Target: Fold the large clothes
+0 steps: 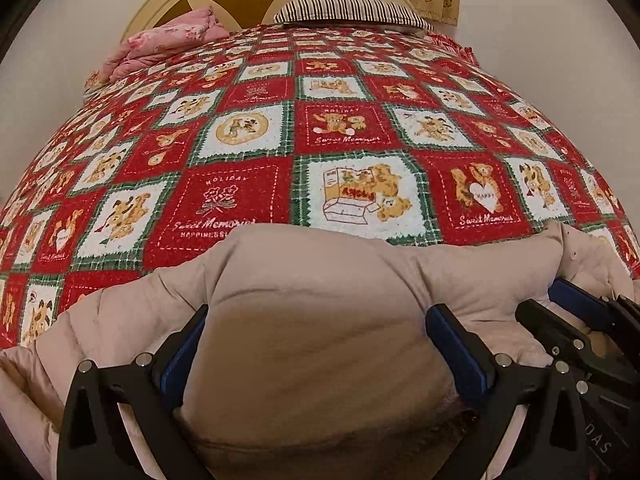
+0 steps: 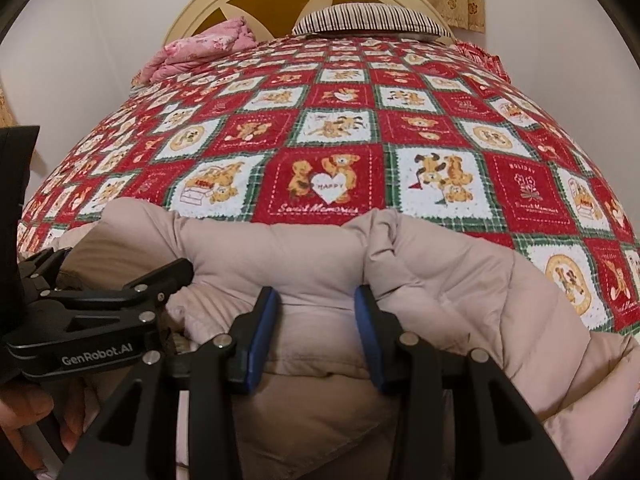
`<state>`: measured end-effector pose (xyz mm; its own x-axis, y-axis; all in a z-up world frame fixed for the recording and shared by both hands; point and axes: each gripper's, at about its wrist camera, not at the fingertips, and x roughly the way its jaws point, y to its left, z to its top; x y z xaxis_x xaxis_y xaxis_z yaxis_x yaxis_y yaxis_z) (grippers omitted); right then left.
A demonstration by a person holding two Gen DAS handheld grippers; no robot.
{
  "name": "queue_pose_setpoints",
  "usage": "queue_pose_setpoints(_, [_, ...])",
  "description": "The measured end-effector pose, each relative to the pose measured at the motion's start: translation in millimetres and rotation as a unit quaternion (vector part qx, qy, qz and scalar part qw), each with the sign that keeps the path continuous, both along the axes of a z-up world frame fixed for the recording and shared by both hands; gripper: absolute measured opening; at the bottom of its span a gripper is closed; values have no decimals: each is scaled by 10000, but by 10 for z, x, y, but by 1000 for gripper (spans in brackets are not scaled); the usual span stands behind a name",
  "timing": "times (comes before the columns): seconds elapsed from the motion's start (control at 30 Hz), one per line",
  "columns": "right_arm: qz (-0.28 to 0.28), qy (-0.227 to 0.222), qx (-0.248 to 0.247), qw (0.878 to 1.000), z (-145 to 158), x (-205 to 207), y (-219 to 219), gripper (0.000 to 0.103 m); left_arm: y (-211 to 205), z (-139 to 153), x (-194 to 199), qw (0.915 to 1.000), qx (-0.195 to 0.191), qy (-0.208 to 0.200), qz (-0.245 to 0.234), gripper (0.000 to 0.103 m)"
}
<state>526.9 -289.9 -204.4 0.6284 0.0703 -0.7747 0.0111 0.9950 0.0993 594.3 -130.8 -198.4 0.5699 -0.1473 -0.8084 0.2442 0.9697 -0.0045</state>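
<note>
Both the left gripper [image 1: 316, 344] and right gripper [image 2: 316, 336] clamp their fingers on the beige padded coat [image 1: 320, 280] bunched at the bed's near edge, the teddy-bear quilt [image 1: 320, 128] bare up to a striped pillow [image 1: 348, 10] and pink bedding [image 1: 168, 44].

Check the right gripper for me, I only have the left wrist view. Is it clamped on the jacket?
Observer: Yes. The right gripper has both blue pads pressed into a puffy fold of the beige jacket.
Operator: Fabric beyond it?
Observer: The jacket spreads out to the right of the gripper, over the teddy-bear blanket.
Operator: Anything near my gripper from that side?
Observer: A hand shows just below the body of the left gripper.
</note>
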Motion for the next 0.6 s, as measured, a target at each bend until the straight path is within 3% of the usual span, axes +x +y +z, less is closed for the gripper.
queue_pose_setpoints(0.6, [-6, 16, -119, 9999, -25, 18, 26, 44, -15, -9, 14, 10000, 95, -15, 10, 102])
